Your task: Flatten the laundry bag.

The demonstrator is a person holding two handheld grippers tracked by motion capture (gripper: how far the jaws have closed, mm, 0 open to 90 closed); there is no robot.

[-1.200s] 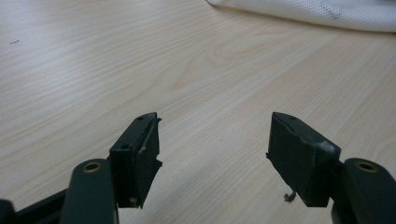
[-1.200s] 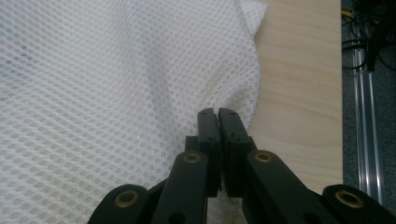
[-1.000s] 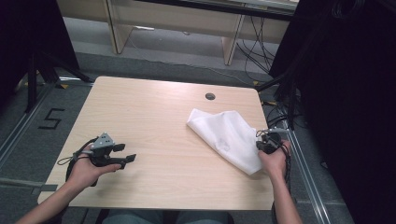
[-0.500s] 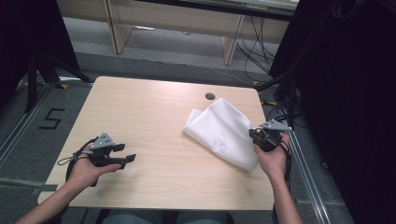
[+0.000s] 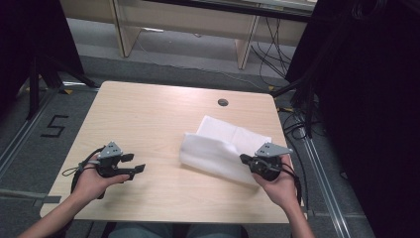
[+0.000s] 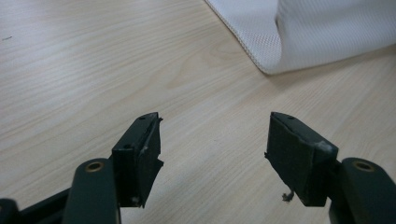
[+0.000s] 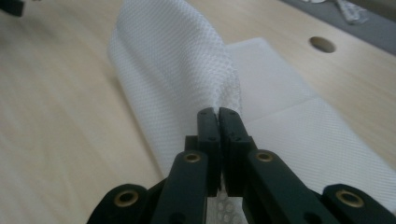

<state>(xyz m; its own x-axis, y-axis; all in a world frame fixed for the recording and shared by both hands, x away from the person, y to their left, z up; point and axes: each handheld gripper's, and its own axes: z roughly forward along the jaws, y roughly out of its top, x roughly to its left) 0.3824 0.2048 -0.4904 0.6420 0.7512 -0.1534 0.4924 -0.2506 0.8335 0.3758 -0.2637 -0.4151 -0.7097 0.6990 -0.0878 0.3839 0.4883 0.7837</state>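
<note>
A lab or test room is suggested: a bare wooden table is set among black curtains, loose cables and a floor-taped numeral.

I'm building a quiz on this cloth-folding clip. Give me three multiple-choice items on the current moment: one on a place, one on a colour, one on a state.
1. Where does the cloth lie on the table?
A. the person's right half
B. the left edge
C. over the round hole

2. What colour is the cloth?
A. blue
B. white
C. red

3. How does the left gripper stand?
A. shut on the cloth
B. open, with nothing between its jaws
C. shut on a cable

Key: 1 A, it lies by the right gripper, short of the hole. 2 B, white mesh in every view. 3 B, its jaws stand apart over bare wood.
</note>
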